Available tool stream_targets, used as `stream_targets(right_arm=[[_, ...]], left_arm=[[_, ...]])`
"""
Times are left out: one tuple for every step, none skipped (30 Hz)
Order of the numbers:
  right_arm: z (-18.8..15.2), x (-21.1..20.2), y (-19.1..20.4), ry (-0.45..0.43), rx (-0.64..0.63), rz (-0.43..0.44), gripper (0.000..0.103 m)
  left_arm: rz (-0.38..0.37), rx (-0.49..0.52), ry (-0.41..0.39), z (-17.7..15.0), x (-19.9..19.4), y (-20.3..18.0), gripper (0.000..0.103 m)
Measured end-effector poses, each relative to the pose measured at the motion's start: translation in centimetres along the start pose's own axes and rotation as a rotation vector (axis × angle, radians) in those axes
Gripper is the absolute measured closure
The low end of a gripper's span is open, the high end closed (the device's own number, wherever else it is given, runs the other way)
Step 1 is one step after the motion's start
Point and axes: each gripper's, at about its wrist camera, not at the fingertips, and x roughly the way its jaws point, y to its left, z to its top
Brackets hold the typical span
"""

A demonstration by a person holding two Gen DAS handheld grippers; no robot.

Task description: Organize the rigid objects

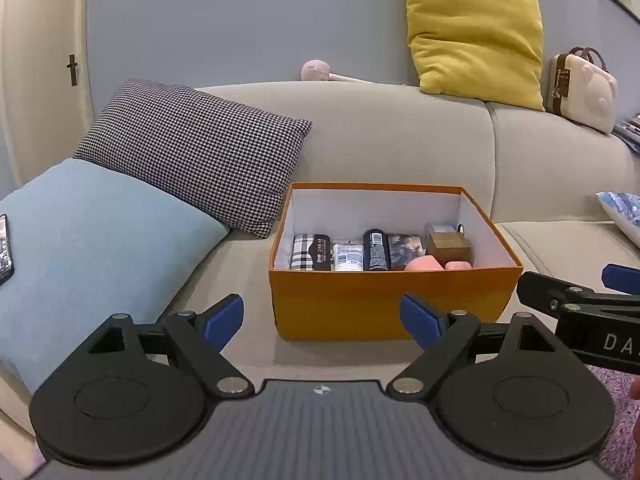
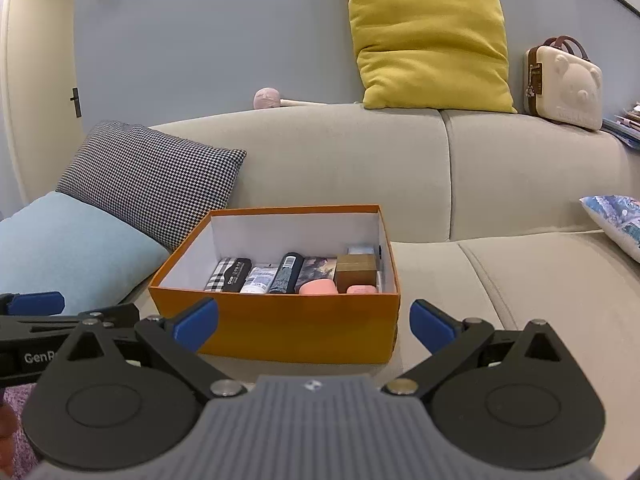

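An orange box point(image 1: 384, 300) with a white inside stands on the grey sofa seat; it also shows in the right wrist view point(image 2: 280, 320). Inside lie several small items in a row: a plaid case point(image 1: 304, 252), a white tube point(image 1: 348, 258), a dark tube point(image 1: 376, 248), a picture card point(image 1: 404, 250), a brown cube point(image 1: 450, 246) and pink pieces point(image 1: 424, 264). My left gripper point(image 1: 322, 320) is open and empty, just in front of the box. My right gripper point(image 2: 314, 324) is open and empty, also in front of the box.
A light blue cushion point(image 1: 92, 248) and a houndstooth cushion point(image 1: 192, 156) lie left of the box. A phone point(image 1: 4, 248) rests on the blue cushion. A yellow cushion point(image 1: 476, 36) and a cream bear case point(image 1: 584, 92) sit on the sofa back. A patterned cushion point(image 2: 616, 220) lies at right.
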Motion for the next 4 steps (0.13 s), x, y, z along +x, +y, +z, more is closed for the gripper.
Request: stream_targets(right_arm=[[-0.03, 0.01, -0.03, 0.001, 0.001, 0.000, 0.002], [-0.05, 0.02, -0.06, 0.002, 0.001, 0.001, 0.002], [-0.08, 0.00, -0.07, 0.002, 0.001, 0.001, 0.002], [-0.10, 0.03, -0.06, 0.004, 0.002, 0.001, 0.002]], left_arm=[[-0.001, -0.001, -0.001, -0.03, -0.04, -0.01, 0.000], [-0.001, 0.000, -0.001, -0.06, -0.03, 0.00, 0.000], [0.001, 0.001, -0.002, -0.08, -0.04, -0.03, 0.000], [0.002, 0.003, -0.002, -0.08, -0.04, -0.08, 0.000]])
